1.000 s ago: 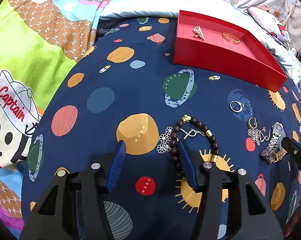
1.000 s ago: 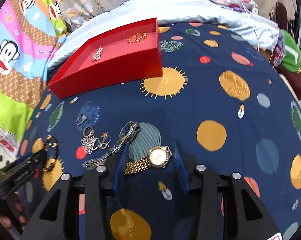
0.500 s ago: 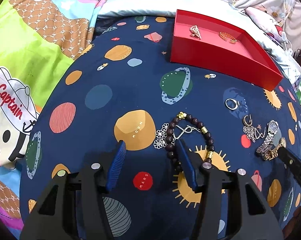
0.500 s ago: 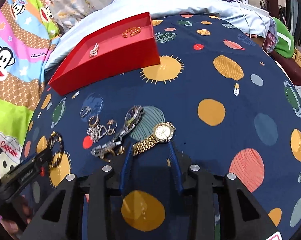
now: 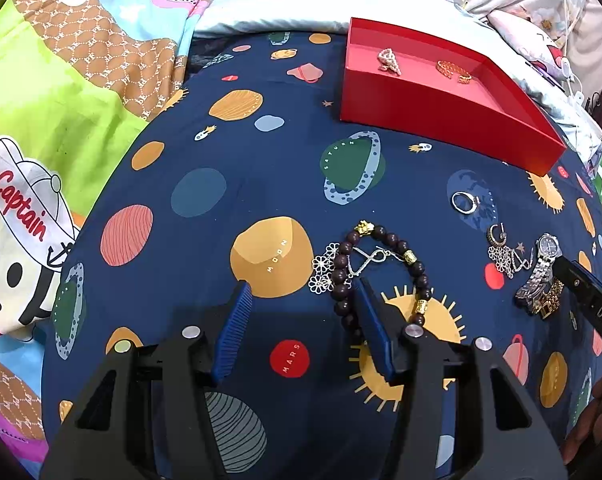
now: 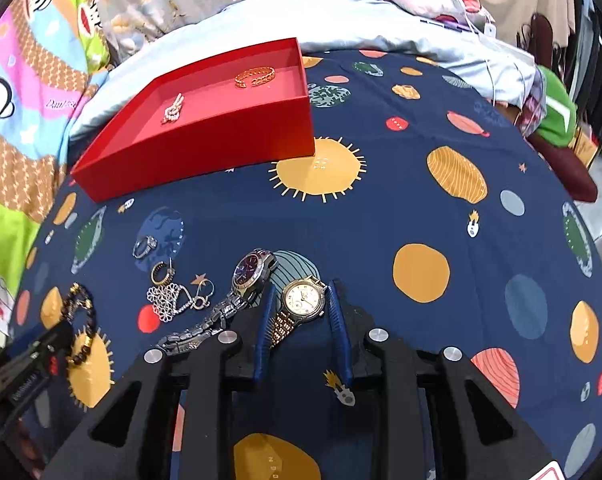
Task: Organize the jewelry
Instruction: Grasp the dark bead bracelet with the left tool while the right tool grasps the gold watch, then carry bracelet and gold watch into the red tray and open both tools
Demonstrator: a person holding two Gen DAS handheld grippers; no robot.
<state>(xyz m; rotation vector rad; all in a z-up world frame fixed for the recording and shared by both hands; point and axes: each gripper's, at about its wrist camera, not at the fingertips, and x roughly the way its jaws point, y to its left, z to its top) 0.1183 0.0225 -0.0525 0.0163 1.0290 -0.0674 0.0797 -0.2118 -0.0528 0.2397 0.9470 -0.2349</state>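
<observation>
A red tray (image 5: 441,116) (image 6: 205,148) at the back holds a pearl piece (image 6: 173,109) and a gold bracelet (image 6: 255,76). My right gripper (image 6: 301,300) is open around a gold watch (image 6: 303,300), whose face lies between the blue pads. A silver watch (image 6: 251,272) lies just left of it. My left gripper (image 5: 301,292) is open above the cloth; a dark bead bracelet (image 5: 381,264) lies against its right finger. A silver flower chain (image 5: 323,268), a ring (image 5: 463,202) and earrings (image 5: 501,246) lie on the cloth.
The jewelry lies on a navy planet-print cloth (image 5: 221,152) spread over a bed. A cartoon-print blanket (image 5: 41,100) lies to the left and a pale blue sheet (image 6: 381,32) behind the tray. Clothes and bags (image 6: 553,120) sit at the right edge.
My right gripper has moved forward over the gold watch, so its face now sits between the pads. My left gripper pulled back slightly from the bead bracelet.
</observation>
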